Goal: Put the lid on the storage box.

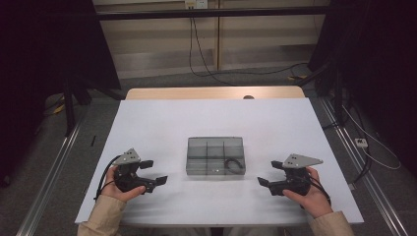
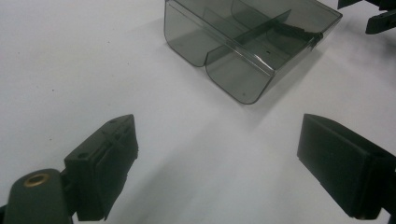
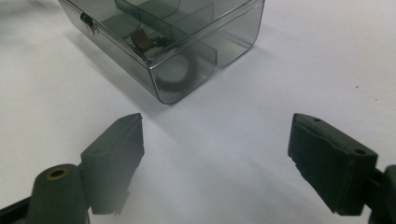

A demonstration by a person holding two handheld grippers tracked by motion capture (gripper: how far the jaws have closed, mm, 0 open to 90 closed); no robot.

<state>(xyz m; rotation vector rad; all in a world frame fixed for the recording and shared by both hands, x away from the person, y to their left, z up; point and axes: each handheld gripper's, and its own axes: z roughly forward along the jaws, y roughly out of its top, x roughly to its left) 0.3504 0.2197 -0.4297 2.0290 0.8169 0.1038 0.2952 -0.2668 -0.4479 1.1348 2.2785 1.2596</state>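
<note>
Both my grippers, left (image 1: 156,172) and right (image 1: 268,173), jaws wide and empty, flanking the lidded box (image 1: 215,156) on the desk (image 1: 162,123).

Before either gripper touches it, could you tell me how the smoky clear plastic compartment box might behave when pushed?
The smoky clear plastic compartment box looks thin-walled and nearly empty, so probably light. Low and flat, it should slide on the smooth white table rather than tip. The coiled black cable inside may shift.

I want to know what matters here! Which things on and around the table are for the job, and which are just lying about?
For the job:
- smoky clear plastic compartment box
- coiled black cable in its right compartment
- left tongs and right tongs, both open and empty

Just lying about:
- black cables on the floor
- white power strip
</note>
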